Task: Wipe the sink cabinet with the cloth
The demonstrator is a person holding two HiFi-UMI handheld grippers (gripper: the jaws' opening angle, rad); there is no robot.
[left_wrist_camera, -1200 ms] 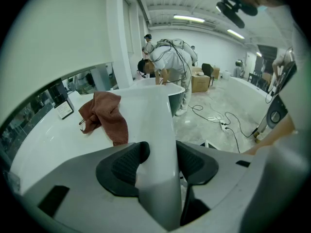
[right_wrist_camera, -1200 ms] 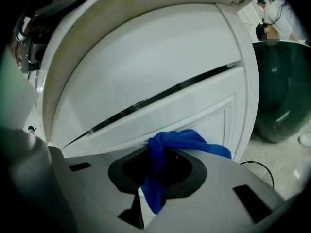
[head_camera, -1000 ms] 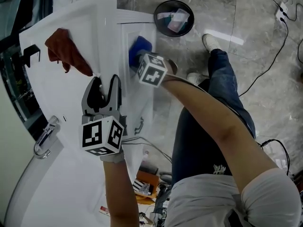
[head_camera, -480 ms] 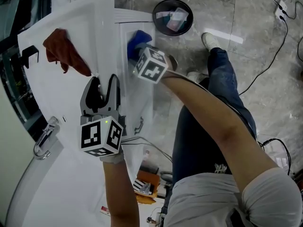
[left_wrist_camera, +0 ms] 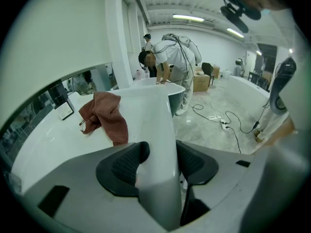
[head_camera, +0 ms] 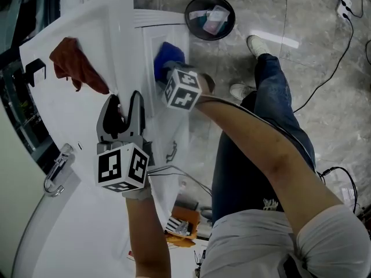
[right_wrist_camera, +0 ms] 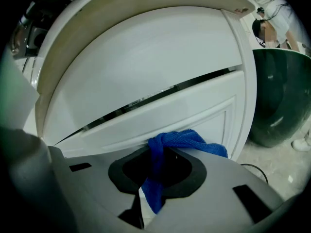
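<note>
right gripper (right_wrist_camera: 160, 174) pinches blue terry cloth (right_wrist_camera: 187, 140) by its bunched middle, against white sink cabinet door (right_wrist_camera: 146, 72) | cloth likely soft, light | left gripper (left_wrist_camera: 158, 166) clamps white countertop rim (left_wrist_camera: 156, 123)

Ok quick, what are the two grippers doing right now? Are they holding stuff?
Left gripper: closed on the white counter edge.
Right gripper: closed on the blue cloth, right by the cabinet door.

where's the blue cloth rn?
Head view, upper centre: the blue microfibre cloth is pinched in the right hand-held gripper and held against the white sink cabinet front, right of the reddish-brown rag on the white countertop.
</note>
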